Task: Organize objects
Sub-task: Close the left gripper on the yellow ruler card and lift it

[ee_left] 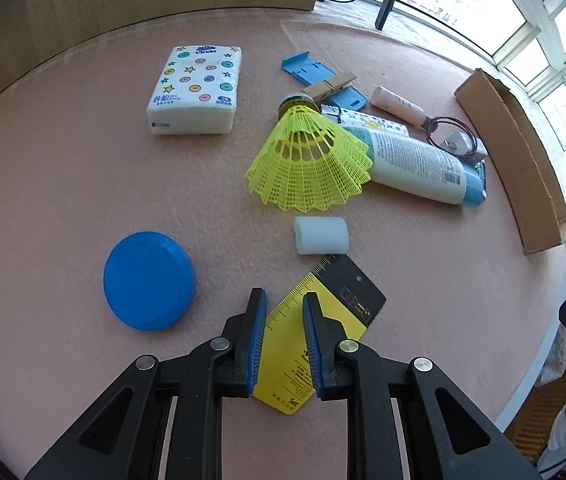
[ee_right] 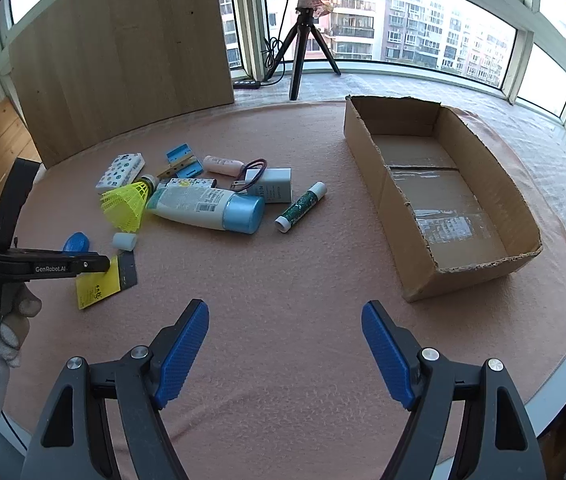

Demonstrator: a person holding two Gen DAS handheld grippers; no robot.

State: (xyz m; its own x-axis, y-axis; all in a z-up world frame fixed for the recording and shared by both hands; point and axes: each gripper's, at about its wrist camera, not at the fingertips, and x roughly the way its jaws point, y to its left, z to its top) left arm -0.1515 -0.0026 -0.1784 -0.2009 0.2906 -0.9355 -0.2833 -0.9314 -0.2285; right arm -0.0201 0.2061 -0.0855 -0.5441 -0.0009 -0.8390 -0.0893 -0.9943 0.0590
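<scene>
- While the left gripper (ee_left: 283,300) hangs point-down over the yellow-and-black card (ee_left: 343,300), its jaws are drawn narrow but a gap shows. The card lies flat under both fingers and is wider than the gap, so I see no grip on it.
- The card is the item farthest from the cardboard box (ee_right: 367,148), on the far side of the clutter from it.
- Risk: the card is thin and flat on the fuzzy pink table (ee_right: 283,272). The pads may close on nothing, or only skid it away from the box.
- Risk: if just a corner is caught, the card could bend or slip out on the way across to the box.
- The right gripper (ee_right: 285,316) is spread wide and empty, near the box's open end. It could cross the left one's path.
- The white foam roll (ee_left: 321,236) touches the card's box-side end, and the blue lid (ee_left: 149,280) sits just beside the card, no nearer the box. A drag may knock either.
- Farther toward the box, the yellow shuttlecock (ee_left: 311,168) leans on the lotion bottle (ee_left: 419,164). A low carry could snag it or set the bottle rolling.
</scene>
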